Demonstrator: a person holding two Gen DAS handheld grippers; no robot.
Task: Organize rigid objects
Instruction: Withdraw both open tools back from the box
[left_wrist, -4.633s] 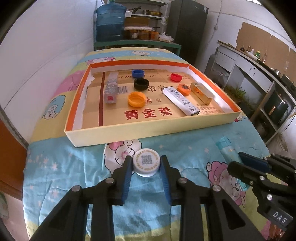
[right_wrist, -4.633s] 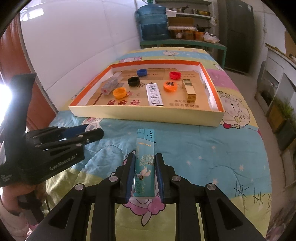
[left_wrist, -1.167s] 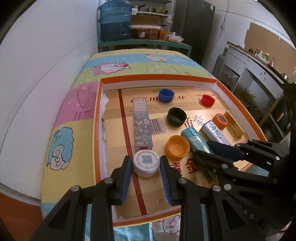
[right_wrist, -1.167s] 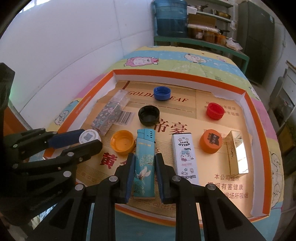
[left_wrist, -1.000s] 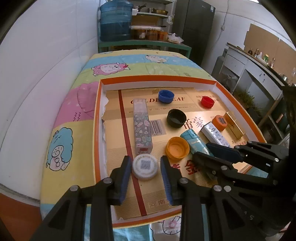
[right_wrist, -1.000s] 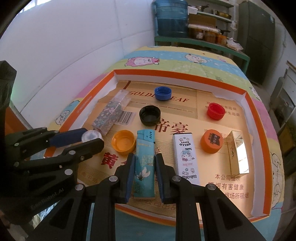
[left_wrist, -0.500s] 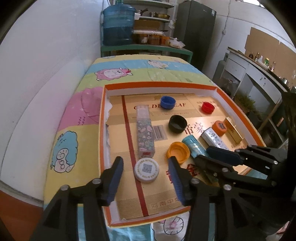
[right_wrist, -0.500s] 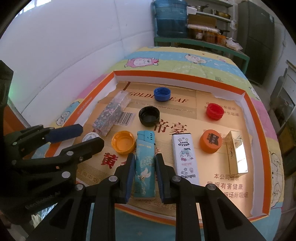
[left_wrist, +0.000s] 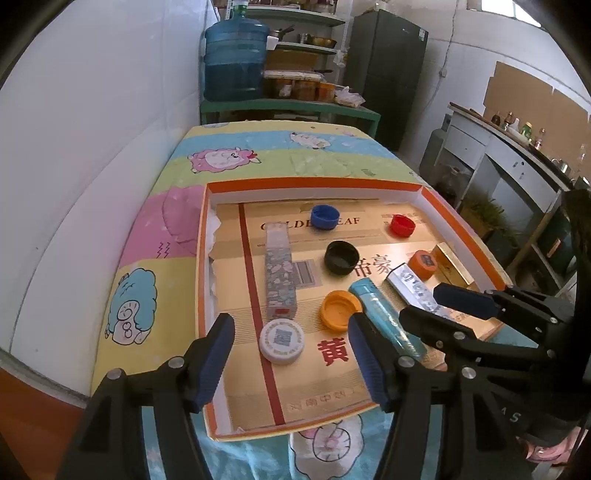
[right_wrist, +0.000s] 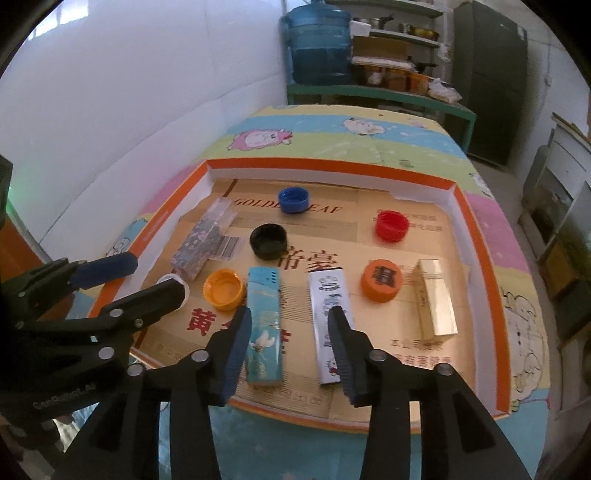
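Observation:
A white cap (left_wrist: 282, 341) with a QR code lies on the floor of the orange-rimmed cardboard tray (left_wrist: 202, 280), near its front left corner. My left gripper (left_wrist: 291, 354) is opening wide around the cap, pads clear of it. A teal lighter (right_wrist: 264, 325) lies flat in the tray, between my right gripper's (right_wrist: 288, 343) opening jaws. It lies by the left pad and is not pressed. In the left wrist view the right gripper (left_wrist: 447, 306) stands over the lighter (left_wrist: 388, 317).
The tray also holds a patterned box (left_wrist: 280, 275), orange open cap (left_wrist: 340, 307), black cap (left_wrist: 342, 257), blue cap (left_wrist: 324, 217), red cap (left_wrist: 402, 225), orange lidded cap (right_wrist: 381, 280), white lighter (right_wrist: 330, 317) and gold box (right_wrist: 436, 302). A cartoon sheet (left_wrist: 147, 236) covers the bed.
Both grippers opened. The left let the white cap down onto the tray floor; the right released the teal lighter, which now lies flat. Neither hand shifted much.

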